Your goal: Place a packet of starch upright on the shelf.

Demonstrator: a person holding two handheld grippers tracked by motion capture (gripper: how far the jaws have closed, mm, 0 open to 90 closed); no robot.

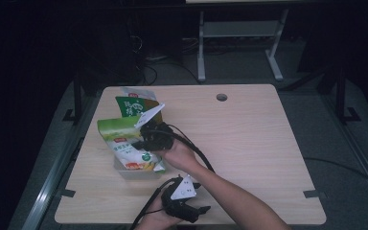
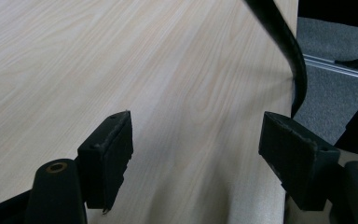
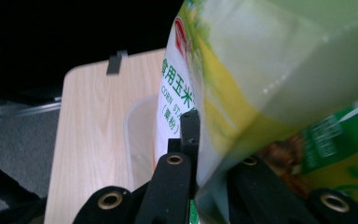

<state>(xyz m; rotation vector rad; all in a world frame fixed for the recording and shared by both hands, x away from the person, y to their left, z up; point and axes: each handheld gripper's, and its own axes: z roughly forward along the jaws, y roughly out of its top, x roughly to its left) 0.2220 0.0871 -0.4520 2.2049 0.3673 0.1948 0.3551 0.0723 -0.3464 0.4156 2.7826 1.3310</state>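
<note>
A pale wooden table (image 1: 249,143) is seen from above, with a round hole (image 1: 222,97) near its far edge at about one o'clock from the centre. On the left part of the top, around nine o'clock, a clear plastic tub (image 1: 124,170) is set, its rim also seen in the right gripper view (image 3: 137,135). A light green and white bag of corn starch (image 1: 124,139) is held over the tub and reaches down into it, its lower end against the near wall. Just behind it, at twelve o'clock from the tub, a darker green bag (image 1: 134,103) is propped upright, touching the first. The starch bag is pinched at its edge by the right gripper (image 1: 149,136); in that gripper's own view the jaws are clamped narrow on the bag (image 3: 242,84), which blocks most of what lies beyond. A black cable (image 1: 191,146) is trailed back along the forearm. At six o'clock, near the table's front edge, the left gripper (image 1: 184,203) is held low, well apart from the tub, jaws spread wide with bare wood (image 2: 121,60) between them.
</note>
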